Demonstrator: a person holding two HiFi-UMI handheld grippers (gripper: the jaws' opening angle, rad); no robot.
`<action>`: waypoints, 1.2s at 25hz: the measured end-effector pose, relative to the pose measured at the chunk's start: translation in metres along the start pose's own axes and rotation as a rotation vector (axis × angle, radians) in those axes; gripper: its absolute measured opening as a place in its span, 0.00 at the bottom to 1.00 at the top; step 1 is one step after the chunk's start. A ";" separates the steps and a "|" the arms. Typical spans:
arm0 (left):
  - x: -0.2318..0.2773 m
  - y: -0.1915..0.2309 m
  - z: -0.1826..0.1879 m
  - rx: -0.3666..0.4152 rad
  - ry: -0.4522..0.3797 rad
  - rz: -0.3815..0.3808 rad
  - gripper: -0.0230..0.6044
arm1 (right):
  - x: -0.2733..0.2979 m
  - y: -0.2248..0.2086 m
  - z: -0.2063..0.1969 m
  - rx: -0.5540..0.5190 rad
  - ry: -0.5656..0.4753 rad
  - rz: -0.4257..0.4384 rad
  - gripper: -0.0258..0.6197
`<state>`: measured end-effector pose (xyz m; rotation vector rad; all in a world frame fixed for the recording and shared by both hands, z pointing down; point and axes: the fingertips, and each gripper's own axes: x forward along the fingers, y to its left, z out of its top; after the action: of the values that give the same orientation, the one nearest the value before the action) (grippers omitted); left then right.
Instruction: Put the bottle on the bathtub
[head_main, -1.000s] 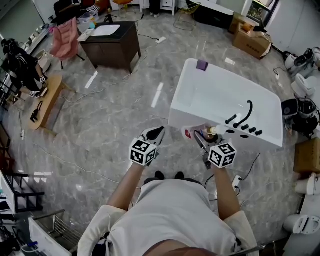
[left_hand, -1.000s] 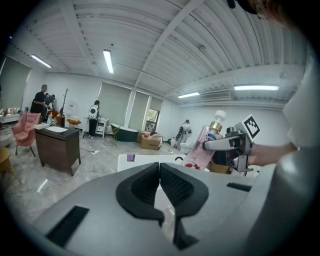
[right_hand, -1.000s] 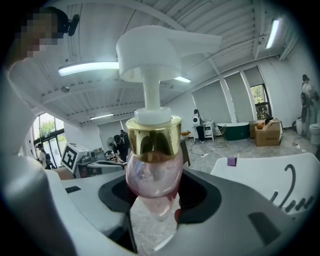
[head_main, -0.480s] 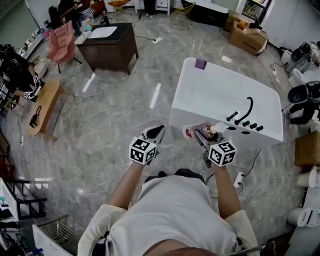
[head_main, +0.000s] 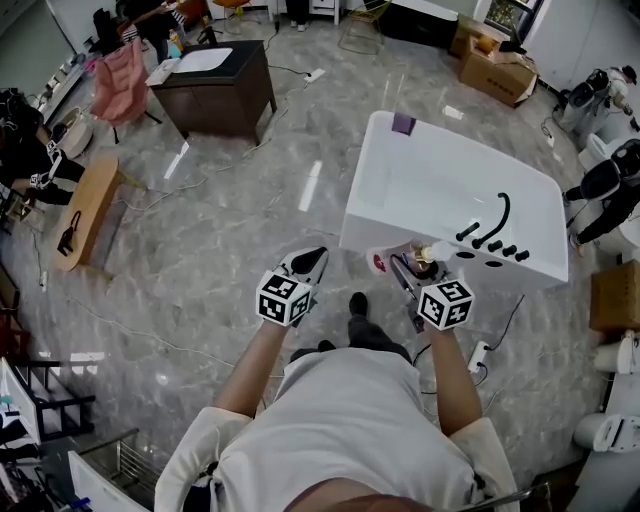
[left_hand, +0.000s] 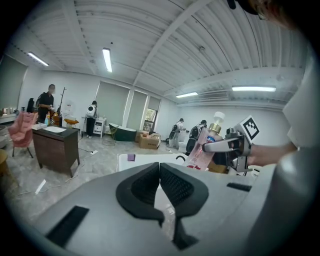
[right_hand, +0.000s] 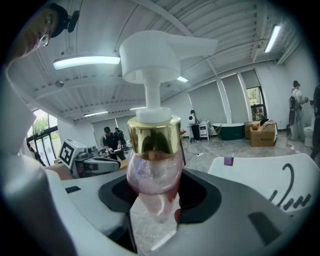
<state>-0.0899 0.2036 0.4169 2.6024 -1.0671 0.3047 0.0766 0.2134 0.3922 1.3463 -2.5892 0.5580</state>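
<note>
While the left gripper (left_hand: 159, 172) is closed empty, the right gripper (right_hand: 154, 192) clamps one pink, gold-collared pump bottle (right_hand: 152, 165) beside one white bathtub (head_main: 400, 200).

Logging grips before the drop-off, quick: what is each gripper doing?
Left gripper: closed, empty.
Right gripper: closed on the bottle.

No words or numbers are coming through clearly enough to read. The pink clear-plastic pump bottle (left_hand: 204, 149) with the gold collar is carrying a label with a blue and red badge, but its print is showing too small and blurred. The white cube on the left (head_main: 283, 300) and the matching cube on the right (head_main: 446, 304) are showing only black-and-white square patterns.
</note>
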 end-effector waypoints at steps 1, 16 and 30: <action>0.002 0.003 -0.001 -0.002 0.003 0.002 0.05 | 0.004 -0.003 0.000 0.000 0.002 -0.001 0.40; 0.086 0.063 0.016 -0.032 0.034 0.036 0.05 | 0.082 -0.085 0.025 -0.009 0.032 0.011 0.40; 0.223 0.135 0.055 -0.090 0.071 0.113 0.05 | 0.189 -0.220 0.063 -0.030 0.117 0.098 0.40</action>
<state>-0.0256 -0.0504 0.4621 2.4390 -1.1773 0.3635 0.1483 -0.0695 0.4494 1.1473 -2.5685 0.5921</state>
